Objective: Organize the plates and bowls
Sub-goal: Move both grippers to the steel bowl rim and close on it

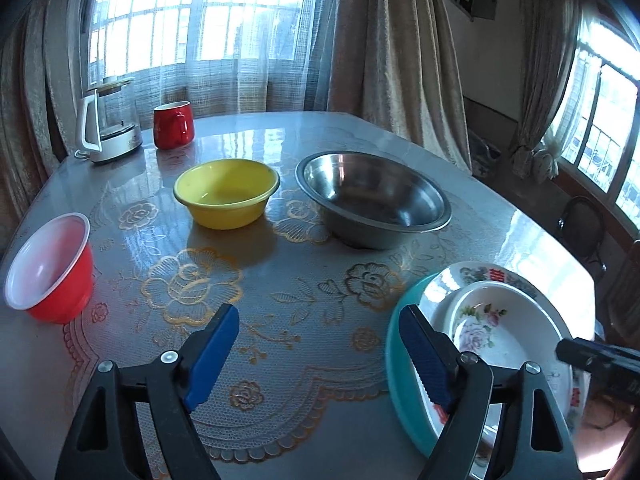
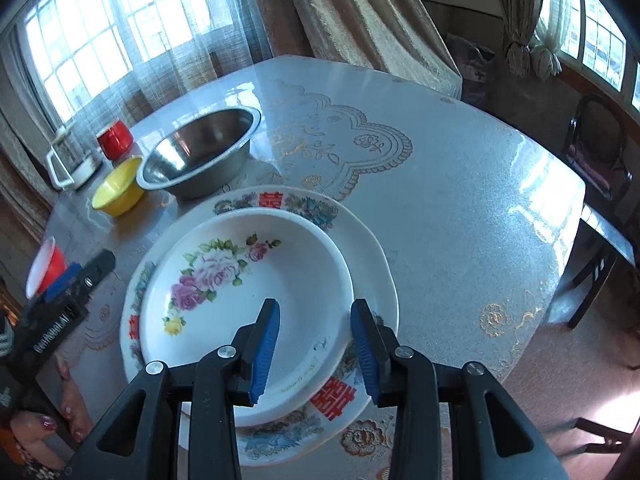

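On the near right part of the counter (image 2: 460, 208) a stack is sitting: a teal plate (image 1: 396, 364) at the bottom, a large patterned plate (image 2: 360, 272) with red characters on it, and a shallow floral bowl (image 2: 248, 296) nested on top, apparently because flat pieces are being gathered widest first. The right hand-held gripper (image 2: 316, 348) is hovering over the floral bowl's near rim with its jaws narrowly parted and holding nothing, one blue pad inside the rim and one outside. The left hand-held gripper (image 1: 320, 356) is spreading wide and empty above bare tablecloth beside the stack. Farther back the yellow bowl (image 1: 227, 192), the steel bowl (image 1: 374, 200) and the red bowl (image 1: 50, 268) with its white lining are standing apart, each empty, probably waiting to be nested. A kettle (image 1: 110, 124) and red mug (image 1: 173, 124) are standing by the curtain.
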A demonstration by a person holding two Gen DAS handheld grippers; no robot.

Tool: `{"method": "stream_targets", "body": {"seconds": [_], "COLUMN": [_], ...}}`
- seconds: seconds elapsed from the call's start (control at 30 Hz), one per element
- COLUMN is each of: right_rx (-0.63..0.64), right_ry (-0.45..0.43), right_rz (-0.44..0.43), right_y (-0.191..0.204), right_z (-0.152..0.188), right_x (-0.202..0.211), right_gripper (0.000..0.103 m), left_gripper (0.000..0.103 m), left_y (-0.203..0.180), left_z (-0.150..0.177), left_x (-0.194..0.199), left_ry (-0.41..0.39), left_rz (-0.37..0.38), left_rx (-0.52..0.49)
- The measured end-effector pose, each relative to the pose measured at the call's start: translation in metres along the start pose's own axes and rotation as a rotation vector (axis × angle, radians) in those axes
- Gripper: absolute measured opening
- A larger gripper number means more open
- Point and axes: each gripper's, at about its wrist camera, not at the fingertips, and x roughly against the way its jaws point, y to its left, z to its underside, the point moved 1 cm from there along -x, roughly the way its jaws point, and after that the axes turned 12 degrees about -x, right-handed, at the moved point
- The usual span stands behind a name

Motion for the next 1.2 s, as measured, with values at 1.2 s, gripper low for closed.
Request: {"method": "stream_targets", "body": {"seconds": [1.2], "right_rx": [-0.059], "right_ry": [0.137], "right_rz": [-0.155], "right_y": [0.079], "right_z": [-0.161], "right_x": [-0.146], "right_gripper": [0.041], "left_gripper": [0.088], "left_y": [0.035], "left_z": [-0.061], "left_x": [-0.053], "left_ry": [0.098], "left_rz": [0.067], "left_rx": [0.150]}}
